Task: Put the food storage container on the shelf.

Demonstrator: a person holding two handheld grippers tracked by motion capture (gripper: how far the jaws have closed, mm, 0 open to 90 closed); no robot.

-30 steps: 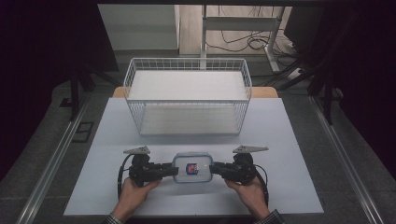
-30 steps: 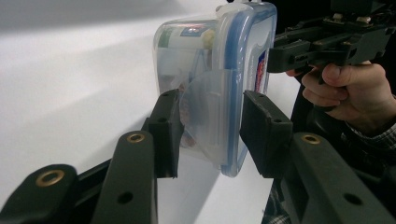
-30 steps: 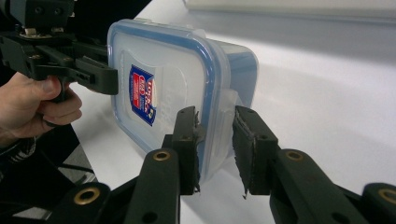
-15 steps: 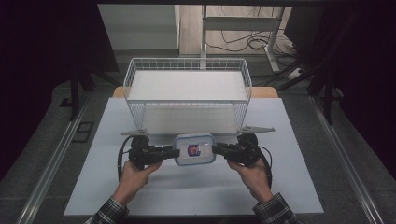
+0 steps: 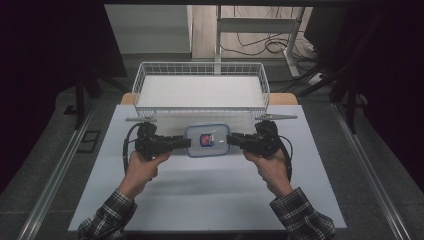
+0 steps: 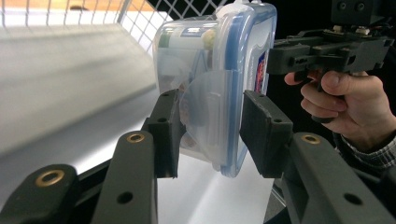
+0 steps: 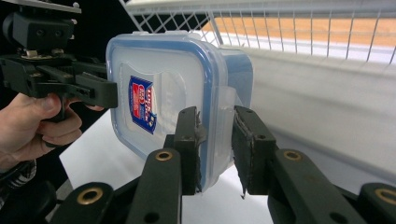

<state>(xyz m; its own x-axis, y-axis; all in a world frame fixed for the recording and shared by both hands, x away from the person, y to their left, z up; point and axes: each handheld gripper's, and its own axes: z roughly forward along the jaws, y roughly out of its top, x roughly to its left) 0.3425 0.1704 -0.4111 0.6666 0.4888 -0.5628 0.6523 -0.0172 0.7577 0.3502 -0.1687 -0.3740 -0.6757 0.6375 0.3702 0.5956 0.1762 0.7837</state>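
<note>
From the high view, a clear rectangular plastic food container with a blue-rimmed lid [image 5: 207,140] hangs between the two hand-held grippers above the white table top [image 5: 210,200], just in front of a white wire basket [image 5: 200,90]. The left gripper [image 5: 184,143] bites one short end and the right gripper [image 5: 231,139] the other. Holding it from both ends keeps the box level and balanced, which suits carrying it toward the basket; that looks like the step in hand, with the box not yet over the basket's rim.

In the left gripper view, the container [image 6: 210,88] stands between the two black pads [image 6: 261,133], which are clamped over its folded-down lid latch and the lid edge. The far gripper, in a hand [image 6: 348,105] with a checked cuff, grips the opposite end. The walls are see-through and show pale contents and a label inside; what the contents are I cannot tell.

In the right gripper view, the jaws are likewise closed on the container [image 7: 163,93] at its side latch, one pad [image 7: 189,140] on the lid face, the other on the base. The lid is frosted white with a blue seal rim and a red-and-blue sticker. The basket's mesh [image 7: 289,32] runs close behind the box.
</note>
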